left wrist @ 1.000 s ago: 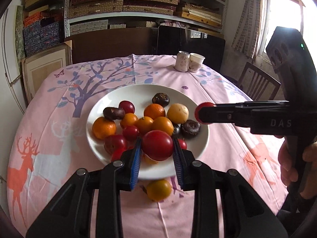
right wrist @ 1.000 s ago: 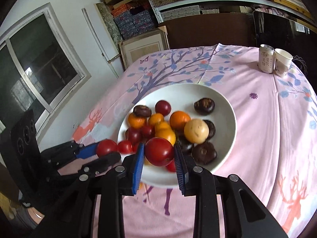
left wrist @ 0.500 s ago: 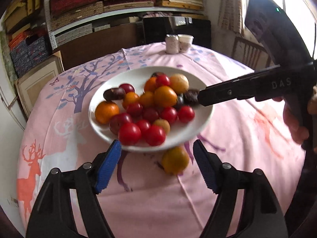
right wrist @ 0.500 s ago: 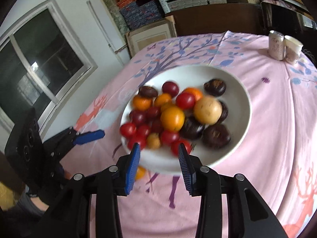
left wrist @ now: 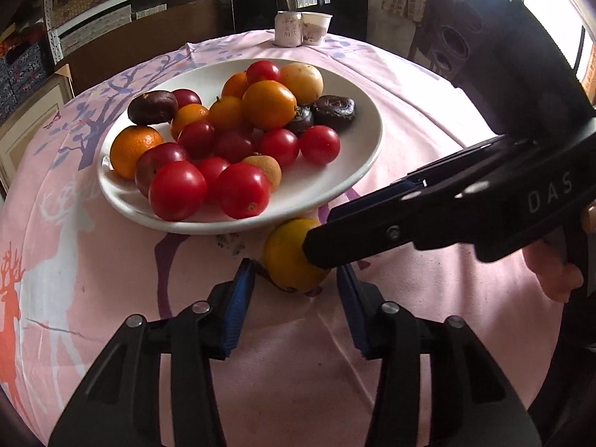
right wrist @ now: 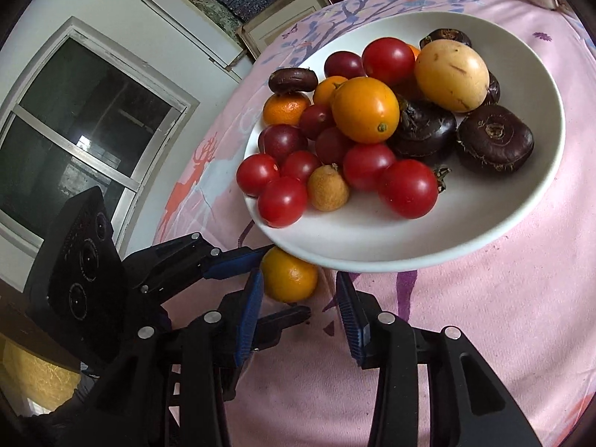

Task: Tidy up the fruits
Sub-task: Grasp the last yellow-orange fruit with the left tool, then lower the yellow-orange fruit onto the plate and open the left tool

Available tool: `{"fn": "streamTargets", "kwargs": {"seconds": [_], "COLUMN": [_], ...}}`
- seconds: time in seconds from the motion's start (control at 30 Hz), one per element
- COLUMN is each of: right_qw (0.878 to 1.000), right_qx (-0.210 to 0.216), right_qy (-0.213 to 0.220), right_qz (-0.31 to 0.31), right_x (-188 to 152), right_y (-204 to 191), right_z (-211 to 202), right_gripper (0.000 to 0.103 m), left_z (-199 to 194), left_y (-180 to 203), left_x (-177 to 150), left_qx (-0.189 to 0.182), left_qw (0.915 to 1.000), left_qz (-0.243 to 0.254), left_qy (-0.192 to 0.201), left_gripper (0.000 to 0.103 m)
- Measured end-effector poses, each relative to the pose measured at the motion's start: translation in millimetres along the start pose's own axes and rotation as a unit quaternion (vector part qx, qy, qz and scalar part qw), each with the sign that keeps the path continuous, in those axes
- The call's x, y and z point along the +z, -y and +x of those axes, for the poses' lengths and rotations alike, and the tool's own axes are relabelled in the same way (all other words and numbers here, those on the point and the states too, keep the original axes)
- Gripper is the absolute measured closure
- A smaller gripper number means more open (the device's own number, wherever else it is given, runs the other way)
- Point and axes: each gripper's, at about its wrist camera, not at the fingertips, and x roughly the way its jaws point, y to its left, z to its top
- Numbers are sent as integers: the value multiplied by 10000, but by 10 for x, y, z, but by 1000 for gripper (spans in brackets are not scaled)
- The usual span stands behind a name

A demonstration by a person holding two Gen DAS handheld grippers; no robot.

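Observation:
A white plate (left wrist: pixel 357 171) (right wrist: pixel 529 201) holds several red tomatoes, oranges, dark water chestnuts and a yellow fruit. One orange fruit (left wrist: pixel 288 257) (right wrist: pixel 288 277) lies on the pink cloth just outside the plate's near rim. My left gripper (left wrist: pixel 294 287) (right wrist: pixel 277 283) is open, its blue pads either side of this fruit, not touching it. My right gripper (right wrist: pixel 300 290) (left wrist: pixel 324 231) is open too, coming from the right, with its fingers around the same fruit and one finger covering its right side.
A pink tablecloth (left wrist: pixel 93 279) with deer and tree prints covers the round table. A can (left wrist: pixel 288 29) and a paper cup (left wrist: pixel 316 28) stand at the far edge. Shelves and a dark chair lie behind; a window (right wrist: pixel 82 119) is to the left.
Both grippers released their red tomatoes onto the plate and opened. Both then dropped toward the lone orange fruit in front of the plate and now flank it.

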Motion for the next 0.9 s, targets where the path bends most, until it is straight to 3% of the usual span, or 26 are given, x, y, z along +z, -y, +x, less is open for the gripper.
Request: {"fn": "streamTargets", "kwargs": {"seconds": [0.1,0.13,0.2,0.3,0.47,0.63,0.77,0.8,0.83,0.9], "right_qw": [9995,9991,9996,9990,9977,9964,9959,9959,9958,9959], "right_qx": [264,375,269,450,600,534,354,309,295,209], "right_qy": [-33,-55,28,73,271,584,806,839,860,884], "right_qz": [161,163,25,2,-175,-302,-232,-164,-65,58], "right_x": [-1,-15,-42,-77,-65,254,690,784,902,1076], "right_y": [36,27,-29,-53,-196,-260,-195,-143,-71,32], "right_z": [66,77,43,-68,-345,-650,-726,-727,-704,-640], "right_gripper": [64,69,70,70,70,70,70,70,70,68], "left_z": [50,52,33,-94,-359,-508,-384,-315,-233,-106], "left_y": [41,46,43,43,171,154,-68,-129,-193,-294], "left_x": [29,32,43,59,167,582,981,1067,1149,1259], "left_qx": [10,2,-56,-253,-128,87,106,94,105,401], "left_qw": [10000,10000,10000,9993,9988,9976,9971,9974,9979,9974], "left_qz": [50,38,-69,-221,-126,83,-13,-46,-83,-189], "left_qy": [-4,6,30,158,451,685,750,712,635,574], "left_gripper": [60,60,66,67,67,67,67,65,51,38]}}
